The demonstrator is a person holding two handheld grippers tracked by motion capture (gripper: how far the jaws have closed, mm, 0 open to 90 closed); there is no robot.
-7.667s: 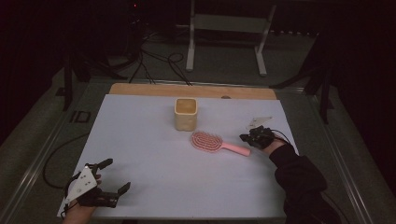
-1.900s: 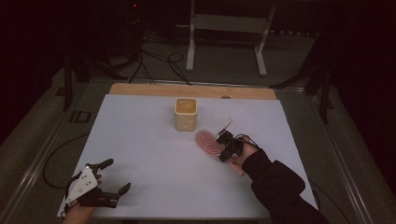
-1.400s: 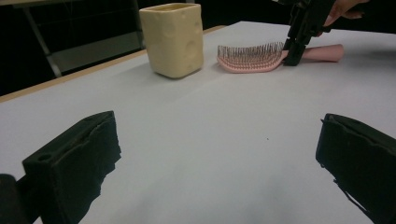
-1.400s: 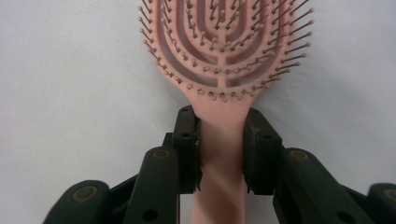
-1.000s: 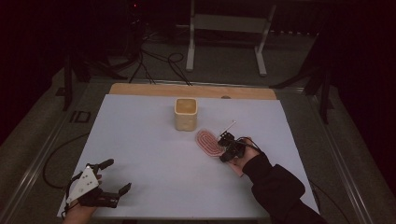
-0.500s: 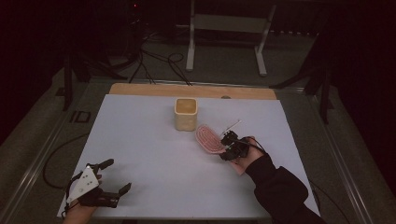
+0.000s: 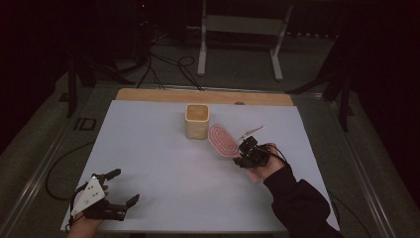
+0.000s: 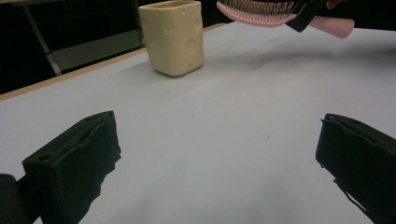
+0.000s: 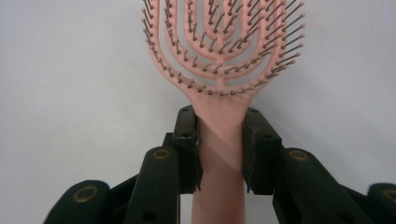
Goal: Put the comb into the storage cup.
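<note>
Right gripper view: right gripper (image 9: 219,149) jaws pinch the pink hairbrush (image 9: 219,51) at its neck, above the tabletop (image 7: 148,148) beside the cup (image 7: 197,120); left gripper (image 7: 106,196) jaws spread. Risk: brush pivoting, missing the cup.

A cream-yellow cup (image 7: 197,120) stands upright on the white table (image 7: 148,163), toward 12 o'clock; beyond it, a metal stand (image 7: 240,37) and cables (image 7: 166,64) occupy the dark floor.
</note>
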